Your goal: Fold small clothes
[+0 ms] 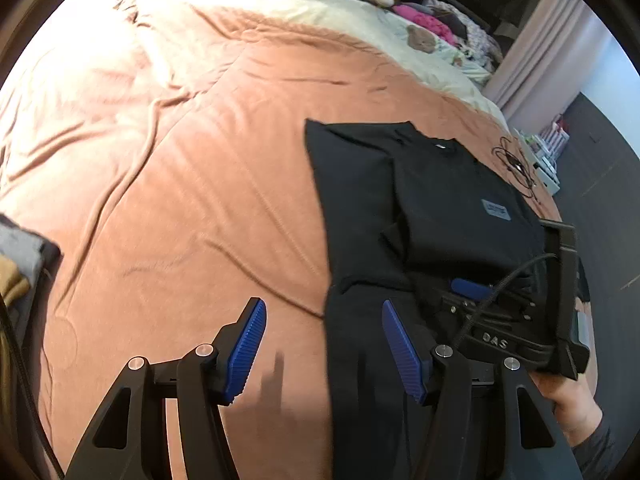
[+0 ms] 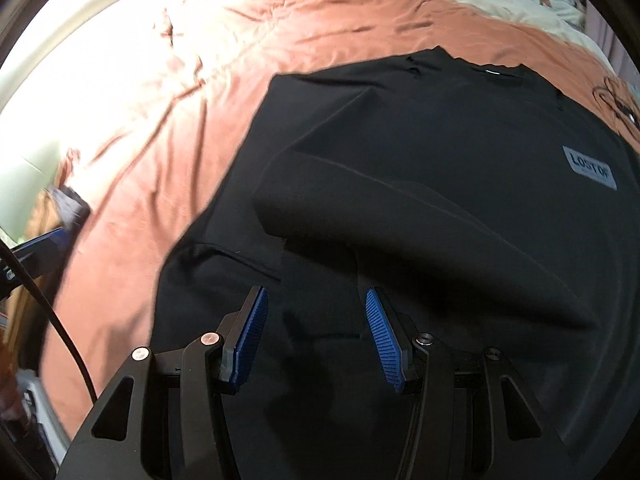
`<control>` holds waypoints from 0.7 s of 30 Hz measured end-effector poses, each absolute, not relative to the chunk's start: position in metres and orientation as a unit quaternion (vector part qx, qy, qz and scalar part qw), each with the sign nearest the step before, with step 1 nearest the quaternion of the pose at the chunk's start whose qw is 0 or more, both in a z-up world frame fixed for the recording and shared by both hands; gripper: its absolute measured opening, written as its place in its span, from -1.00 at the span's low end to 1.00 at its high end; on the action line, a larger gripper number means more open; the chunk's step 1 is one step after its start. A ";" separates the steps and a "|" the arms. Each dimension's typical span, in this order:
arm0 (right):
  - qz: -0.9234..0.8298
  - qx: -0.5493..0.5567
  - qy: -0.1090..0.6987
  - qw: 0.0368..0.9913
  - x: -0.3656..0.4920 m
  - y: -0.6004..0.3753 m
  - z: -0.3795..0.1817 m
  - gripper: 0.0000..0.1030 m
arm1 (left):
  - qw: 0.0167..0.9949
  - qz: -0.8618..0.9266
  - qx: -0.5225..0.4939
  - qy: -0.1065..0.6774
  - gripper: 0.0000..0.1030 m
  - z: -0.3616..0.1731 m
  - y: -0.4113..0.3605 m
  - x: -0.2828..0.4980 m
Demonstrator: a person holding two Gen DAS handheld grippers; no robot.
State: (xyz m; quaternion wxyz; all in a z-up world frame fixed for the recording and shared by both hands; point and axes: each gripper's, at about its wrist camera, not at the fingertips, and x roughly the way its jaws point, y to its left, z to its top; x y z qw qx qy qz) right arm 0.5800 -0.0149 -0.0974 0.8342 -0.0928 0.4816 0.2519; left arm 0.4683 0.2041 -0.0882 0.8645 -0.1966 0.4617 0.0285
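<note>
Strong light enters from your upper left in both views and blows out the cream duvet and the near folds of the salmon blanket to near white. The black T-shirt swallows detail; you read its folds only by faint sheen. The left gripper throws a soft shadow onto the blanket beneath it. Fisheye bending curves the bed, and dark vignette rings every corner. Your right wrist view is smeared along its left edge; the grey chest label stays legible.
</note>
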 end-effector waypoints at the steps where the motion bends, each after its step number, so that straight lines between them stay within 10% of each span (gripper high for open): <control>1: 0.246 -0.109 0.483 0.833 0.580 -0.009 -0.101 -0.04 | 0.863 0.032 -0.201 0.462 0.21 -0.091 0.208 0.466; 6: 0.229 -0.172 0.485 0.826 0.582 0.011 -0.113 -0.04 | 0.858 0.040 -0.210 0.467 0.21 -0.101 0.217 0.463; 12: 0.234 -0.164 0.497 0.819 0.594 0.005 -0.105 -0.72 | 0.859 0.041 -0.205 0.467 0.21 -0.105 0.212 0.470; 21: 0.260 -0.078 0.480 0.834 0.599 -0.050 -0.054 -0.75 | 0.857 0.048 -0.198 0.474 0.21 -0.116 0.206 0.492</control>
